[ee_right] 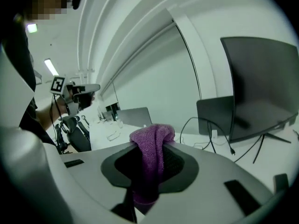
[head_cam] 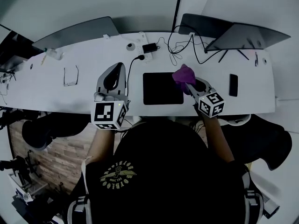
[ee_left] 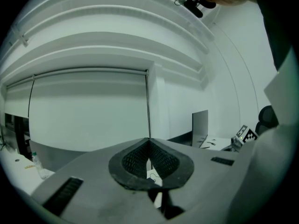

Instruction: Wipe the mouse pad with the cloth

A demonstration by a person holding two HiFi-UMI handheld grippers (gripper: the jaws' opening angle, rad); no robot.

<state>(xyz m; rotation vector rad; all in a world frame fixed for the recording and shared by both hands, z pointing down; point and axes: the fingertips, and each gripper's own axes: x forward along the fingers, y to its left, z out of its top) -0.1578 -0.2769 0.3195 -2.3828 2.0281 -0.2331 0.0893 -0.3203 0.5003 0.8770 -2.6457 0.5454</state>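
A black mouse pad [head_cam: 162, 88] lies flat on the white desk [head_cam: 56, 94], near its front edge. A purple cloth [head_cam: 183, 73] hangs over the pad's right edge, with my right gripper [head_cam: 188, 84] shut on it. In the right gripper view the cloth [ee_right: 150, 158] bulges up between the jaws, which point upward at the room. My left gripper [head_cam: 113, 76] hovers left of the pad, tilted up and shut with nothing in it. Its closed jaws [ee_left: 149, 158] meet in the left gripper view.
Cables [head_cam: 180, 45] and a charger [head_cam: 150, 47] lie behind the pad. A laptop [head_cam: 77, 33] sits back left, another laptop [head_cam: 243, 35] back right. Glasses [head_cam: 70, 76] rest left, a phone [head_cam: 233, 84] right. Office chairs [head_cam: 44, 129] stand below the desk edge.
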